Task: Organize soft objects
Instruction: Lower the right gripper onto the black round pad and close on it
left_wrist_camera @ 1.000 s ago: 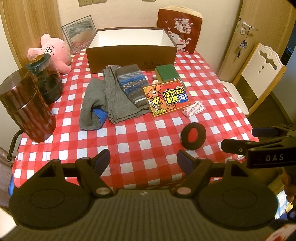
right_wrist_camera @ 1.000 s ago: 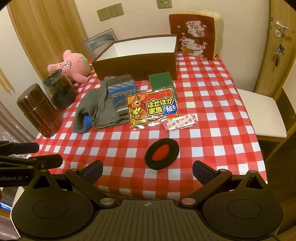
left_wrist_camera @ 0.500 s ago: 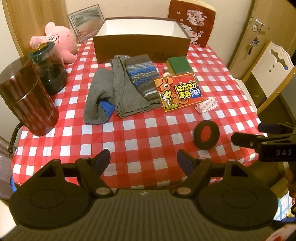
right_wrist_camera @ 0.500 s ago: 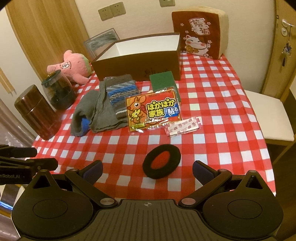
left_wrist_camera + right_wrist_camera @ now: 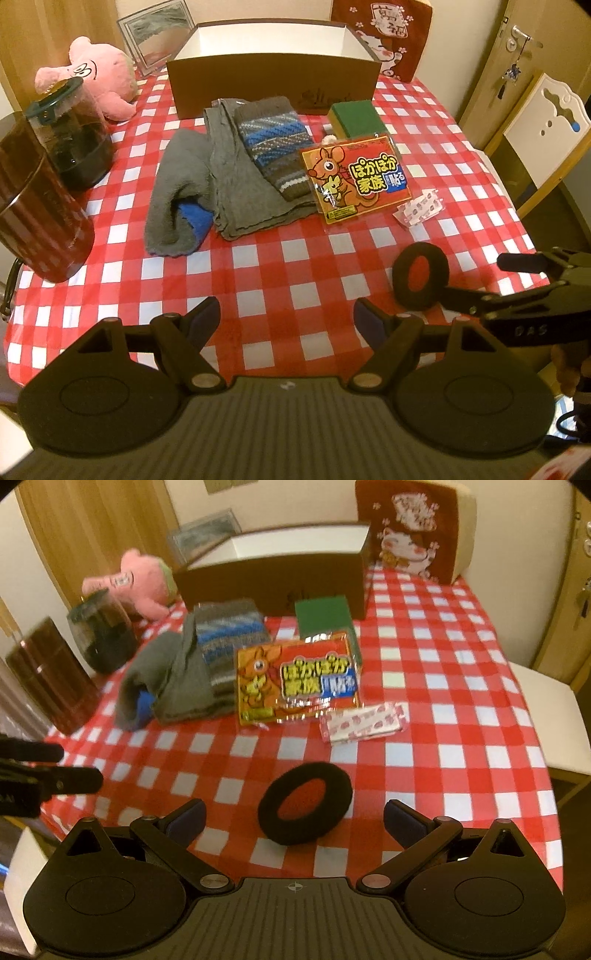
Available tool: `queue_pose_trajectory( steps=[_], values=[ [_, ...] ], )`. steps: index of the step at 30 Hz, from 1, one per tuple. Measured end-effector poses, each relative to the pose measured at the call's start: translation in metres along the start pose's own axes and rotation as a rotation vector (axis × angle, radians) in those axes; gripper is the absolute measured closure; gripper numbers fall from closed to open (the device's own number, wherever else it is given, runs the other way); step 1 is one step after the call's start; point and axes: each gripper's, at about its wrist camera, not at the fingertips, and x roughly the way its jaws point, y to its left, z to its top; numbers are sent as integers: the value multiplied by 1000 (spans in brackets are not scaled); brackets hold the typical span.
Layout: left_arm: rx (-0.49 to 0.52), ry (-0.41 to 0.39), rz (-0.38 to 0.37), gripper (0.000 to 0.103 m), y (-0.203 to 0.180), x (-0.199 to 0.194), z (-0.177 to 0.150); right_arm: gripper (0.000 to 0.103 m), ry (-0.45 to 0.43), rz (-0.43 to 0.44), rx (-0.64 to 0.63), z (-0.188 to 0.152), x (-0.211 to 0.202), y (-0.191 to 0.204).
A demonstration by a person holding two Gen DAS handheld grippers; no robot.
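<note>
A black foam ring with a red centre [image 5: 305, 808] lies near the table's front edge, just ahead of my open, empty right gripper [image 5: 293, 818]; it also shows in the left wrist view [image 5: 420, 275]. My left gripper [image 5: 287, 320] is open and empty over the front edge. Farther back lie a grey towel [image 5: 177, 199], a grey cloth [image 5: 236, 184], a striped knit [image 5: 273, 144], a green sponge [image 5: 356, 119], an orange warmer pack [image 5: 356, 181] and a small pink sachet [image 5: 419, 209]. An open brown box [image 5: 273, 86] stands behind them. A pink plush [image 5: 99, 81] sits at the back left.
Two dark jars [image 5: 37, 210] [image 5: 75, 136] stand at the left edge. A cat cushion [image 5: 410, 531] and a picture frame [image 5: 155, 35] lean at the back wall. A white chair [image 5: 539, 122] stands right of the red-checked table [image 5: 280, 280].
Both grippers have moved forward and lower toward the table. The right gripper has closed in on the foam ring. Nothing on the table has moved.
</note>
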Motion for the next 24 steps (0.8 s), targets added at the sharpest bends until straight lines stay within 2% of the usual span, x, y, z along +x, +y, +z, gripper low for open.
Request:
queue_pose_trajectory(
  steps=[9, 16, 22, 24],
  values=[
    [-11, 28, 13, 25, 3, 21, 8, 5, 84, 6, -3, 4, 35, -3],
    [-32, 53, 38, 25, 9, 33, 11, 5, 151, -37, -11, 7, 62, -4],
    [-61, 77, 60, 25, 14, 39, 9, 9, 155, -73, -54, 1, 81, 3],
    [-69, 84, 65, 25, 14, 41, 8, 10, 131, -87, -83, 0, 83, 5]
  ],
)
